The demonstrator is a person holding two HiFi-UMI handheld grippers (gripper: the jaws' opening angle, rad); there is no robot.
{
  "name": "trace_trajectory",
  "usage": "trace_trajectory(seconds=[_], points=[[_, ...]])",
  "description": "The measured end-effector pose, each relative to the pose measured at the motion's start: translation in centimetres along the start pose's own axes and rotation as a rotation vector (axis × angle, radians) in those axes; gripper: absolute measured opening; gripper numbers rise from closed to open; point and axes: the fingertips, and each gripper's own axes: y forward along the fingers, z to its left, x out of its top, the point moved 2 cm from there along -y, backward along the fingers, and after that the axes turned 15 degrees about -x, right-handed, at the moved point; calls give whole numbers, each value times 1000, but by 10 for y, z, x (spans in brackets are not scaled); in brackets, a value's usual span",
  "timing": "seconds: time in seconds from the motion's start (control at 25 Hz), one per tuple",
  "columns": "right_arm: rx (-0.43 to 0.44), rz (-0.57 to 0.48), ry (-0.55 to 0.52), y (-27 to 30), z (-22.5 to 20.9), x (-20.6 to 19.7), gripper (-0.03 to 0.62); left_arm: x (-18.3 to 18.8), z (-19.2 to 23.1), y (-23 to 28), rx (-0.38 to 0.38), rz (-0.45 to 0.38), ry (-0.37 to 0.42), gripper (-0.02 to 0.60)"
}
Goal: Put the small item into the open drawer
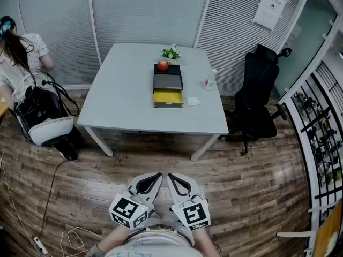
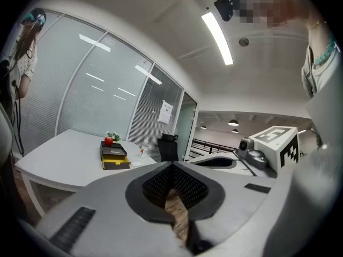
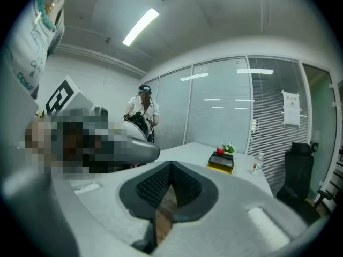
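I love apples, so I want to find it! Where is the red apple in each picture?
Head view: apple upper middle, at the black box's far end.
Left gripper view: apple left of centre.
Right gripper view: apple right of centre.
Shared landmark: the yellow open drawer just below it.

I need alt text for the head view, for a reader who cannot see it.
The left gripper and the right gripper, fingers shut and empty, are held low over a wooden floor, short of a white table. On it stands a black box with its yellow drawer open, a red apple on top, a small white item beside it.
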Motion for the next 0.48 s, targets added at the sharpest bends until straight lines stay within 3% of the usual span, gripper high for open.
trace_trajectory(seconds=[0.16,0.48], points=[[-20,-52,32,-2,1,1,2,0,1,-5,-1,-2,5,-3],[-50,-37,22,-8,4,-5,3,-5,-3,-9,-8,-14,-11,-3]])
